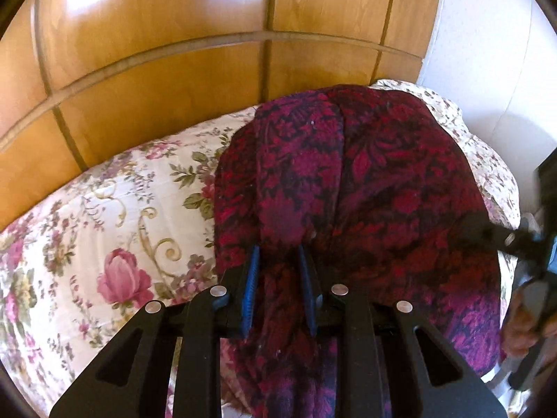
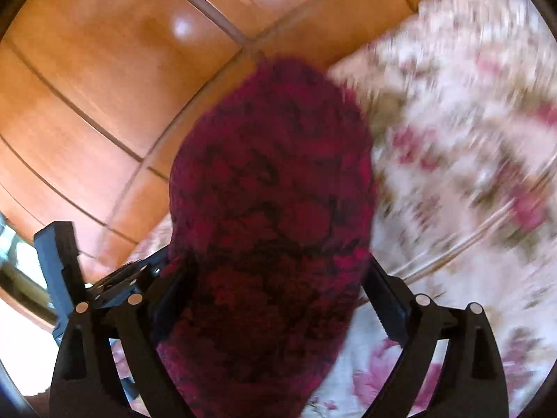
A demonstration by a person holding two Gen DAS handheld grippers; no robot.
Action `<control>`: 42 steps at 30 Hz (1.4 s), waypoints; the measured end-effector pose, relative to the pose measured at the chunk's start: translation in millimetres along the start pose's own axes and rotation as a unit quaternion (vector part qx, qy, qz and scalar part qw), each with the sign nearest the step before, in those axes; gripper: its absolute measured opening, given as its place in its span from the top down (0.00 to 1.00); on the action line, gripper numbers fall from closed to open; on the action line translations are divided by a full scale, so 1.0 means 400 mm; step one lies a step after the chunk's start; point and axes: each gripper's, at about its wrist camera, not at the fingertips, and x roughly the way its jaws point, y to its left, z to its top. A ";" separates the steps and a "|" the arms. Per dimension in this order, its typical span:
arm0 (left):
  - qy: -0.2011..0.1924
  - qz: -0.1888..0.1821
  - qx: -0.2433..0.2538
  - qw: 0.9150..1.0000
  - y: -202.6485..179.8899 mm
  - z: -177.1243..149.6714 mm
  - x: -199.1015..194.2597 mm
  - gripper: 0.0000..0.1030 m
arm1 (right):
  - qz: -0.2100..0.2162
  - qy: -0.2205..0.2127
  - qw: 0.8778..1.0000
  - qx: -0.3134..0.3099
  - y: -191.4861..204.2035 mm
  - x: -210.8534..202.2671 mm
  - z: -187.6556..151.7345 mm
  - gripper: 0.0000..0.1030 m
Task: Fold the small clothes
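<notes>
A dark red and purple patterned garment (image 1: 365, 174) lies spread over a floral bedspread (image 1: 122, 209). My left gripper (image 1: 278, 249) is shut on a bunched fold at the garment's near edge, its blue pads (image 1: 254, 271) pressing the cloth from both sides. In the blurred right wrist view the same garment (image 2: 271, 174) hangs between the jaws of my right gripper (image 2: 275, 266), which stand wide apart and open. A gap shows beside the right finger (image 2: 386, 299). The cloth hides what lies under it.
Wooden wardrobe panels (image 1: 174, 52) rise just behind the bed. A white wall (image 1: 487, 69) stands at the right. A hand (image 1: 522, 331) holding a black tool shows at the right edge of the left wrist view. The bedspread (image 2: 470, 139) stretches off to the right.
</notes>
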 end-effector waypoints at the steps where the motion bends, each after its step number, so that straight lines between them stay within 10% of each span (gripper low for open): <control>1: -0.007 0.001 -0.002 1.000 0.004 -0.006 -0.012 0.78 | -0.037 -0.023 0.999 -0.028 0.039 -0.029 0.003 0.11; 9: -0.029 0.017 -0.007 0.999 -0.013 -0.023 -0.044 0.78 | -0.164 -0.051 0.972 -0.163 0.235 -0.008 0.010 0.50; 13: -0.012 0.014 -0.025 1.000 0.008 -0.031 -0.009 0.78 | -0.243 -0.003 0.950 -0.196 0.202 0.187 0.007 0.49; 19: -0.017 0.011 -0.043 0.999 0.018 -0.029 -0.023 0.78 | -0.268 -0.019 0.936 -0.228 0.224 0.194 -0.008 0.48; 30: -0.044 0.021 -0.059 0.997 0.038 -0.053 -0.117 0.78 | -0.233 -0.068 0.957 -0.156 0.229 0.077 0.003 0.24; 42: -0.078 0.056 -0.075 0.993 0.043 -0.098 -0.224 0.78 | -0.251 -0.092 0.950 -0.163 0.308 -0.001 -0.102 0.22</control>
